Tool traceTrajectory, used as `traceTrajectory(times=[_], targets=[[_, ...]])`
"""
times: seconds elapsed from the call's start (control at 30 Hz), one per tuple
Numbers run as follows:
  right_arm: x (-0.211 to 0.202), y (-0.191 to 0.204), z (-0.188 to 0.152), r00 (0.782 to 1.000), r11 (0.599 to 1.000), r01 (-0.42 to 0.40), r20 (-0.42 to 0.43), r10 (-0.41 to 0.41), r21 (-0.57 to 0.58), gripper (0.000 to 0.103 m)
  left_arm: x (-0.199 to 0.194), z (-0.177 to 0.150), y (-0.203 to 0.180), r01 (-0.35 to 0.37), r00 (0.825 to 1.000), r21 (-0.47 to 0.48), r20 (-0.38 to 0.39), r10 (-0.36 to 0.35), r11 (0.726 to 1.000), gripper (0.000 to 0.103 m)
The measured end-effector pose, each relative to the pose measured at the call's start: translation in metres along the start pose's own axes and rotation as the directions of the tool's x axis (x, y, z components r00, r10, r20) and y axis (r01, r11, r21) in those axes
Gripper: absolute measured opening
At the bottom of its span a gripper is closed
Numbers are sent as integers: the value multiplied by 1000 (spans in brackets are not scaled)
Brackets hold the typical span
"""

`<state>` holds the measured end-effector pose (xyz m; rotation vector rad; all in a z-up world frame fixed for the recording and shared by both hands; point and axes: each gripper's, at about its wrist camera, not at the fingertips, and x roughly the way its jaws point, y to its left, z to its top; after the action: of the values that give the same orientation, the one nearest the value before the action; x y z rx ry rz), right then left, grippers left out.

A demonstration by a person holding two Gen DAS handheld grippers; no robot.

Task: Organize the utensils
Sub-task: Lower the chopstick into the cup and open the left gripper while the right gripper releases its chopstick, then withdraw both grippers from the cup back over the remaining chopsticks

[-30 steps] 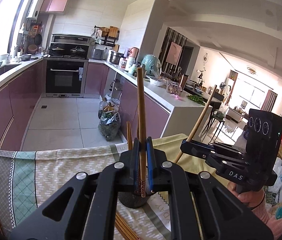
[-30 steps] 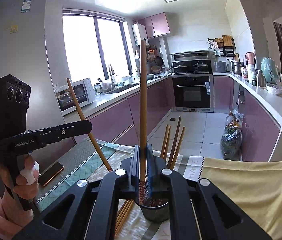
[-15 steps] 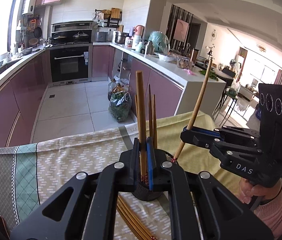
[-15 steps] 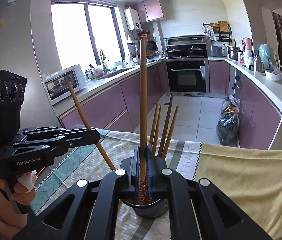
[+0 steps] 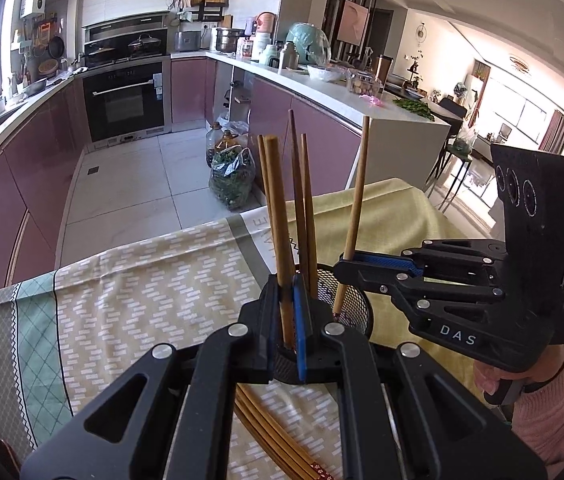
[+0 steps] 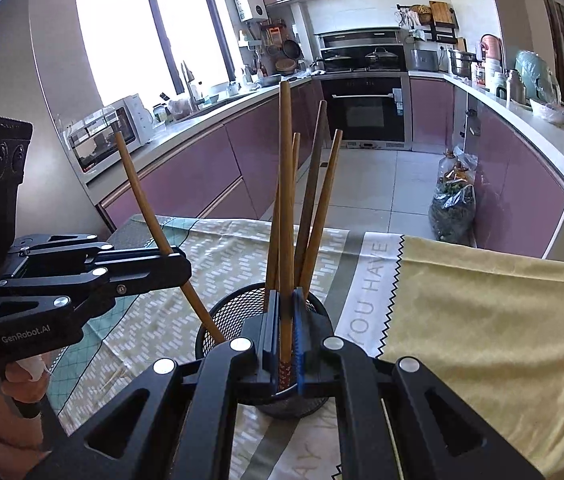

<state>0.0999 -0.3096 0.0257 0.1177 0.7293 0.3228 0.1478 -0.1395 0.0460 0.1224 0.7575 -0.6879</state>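
Both grippers are clenched, each on one wooden chopstick: the left gripper (image 5: 287,320) holds its chopstick (image 5: 278,216) over the black mesh holder (image 6: 238,312), and the right gripper (image 6: 286,344) holds its chopstick (image 6: 285,200) with the patterned tip inside the rim. Three chopsticks (image 6: 314,216) already lean in the holder, with more chopsticks (image 5: 278,440) on the tablecloth (image 5: 142,288) just beside it. Both tips crowding one small opening could clash, or a sideways push could tip the light holder.

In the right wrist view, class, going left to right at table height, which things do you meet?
Left gripper → tilted chopstick → mesh cup → upright chopstick held by the right gripper → yellow cloth.
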Motion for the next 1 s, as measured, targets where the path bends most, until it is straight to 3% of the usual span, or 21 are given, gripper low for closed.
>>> traceTrajectory(times=[0.4, 0.57, 0.63, 0.77, 0.9, 1.0], targets=[[7, -11, 1, 1000, 998, 1, 1, -2, 59, 9, 22, 0, 2, -31, 999, -22, -23, 30, 999, 10], [5, -14, -2, 1000, 997, -5, 12, 4, 78, 17, 15, -9, 9, -46, 999, -48, -1, 46, 998, 15], [2, -12, -4, 1000, 997, -10, 24, 8, 78, 19, 7, -15, 12, -63, 997, -58, 30, 65, 996, 28], [-12, -3, -8, 998, 998, -18, 57, 15, 54, 27, -13, -29, 18, -85, 992, -82, 83, 92, 993, 34], [-29, 15, -18, 994, 998, -61, 86, 61, -5, 38, -36, -48, 25, -114, 984, -102, 129, 126, 988, 51], [-37, 30, -32, 991, 992, -115, 68, 118, -54, 40, -48, -65, 32, -129, 980, -114, 136, 144, 985, 53]])
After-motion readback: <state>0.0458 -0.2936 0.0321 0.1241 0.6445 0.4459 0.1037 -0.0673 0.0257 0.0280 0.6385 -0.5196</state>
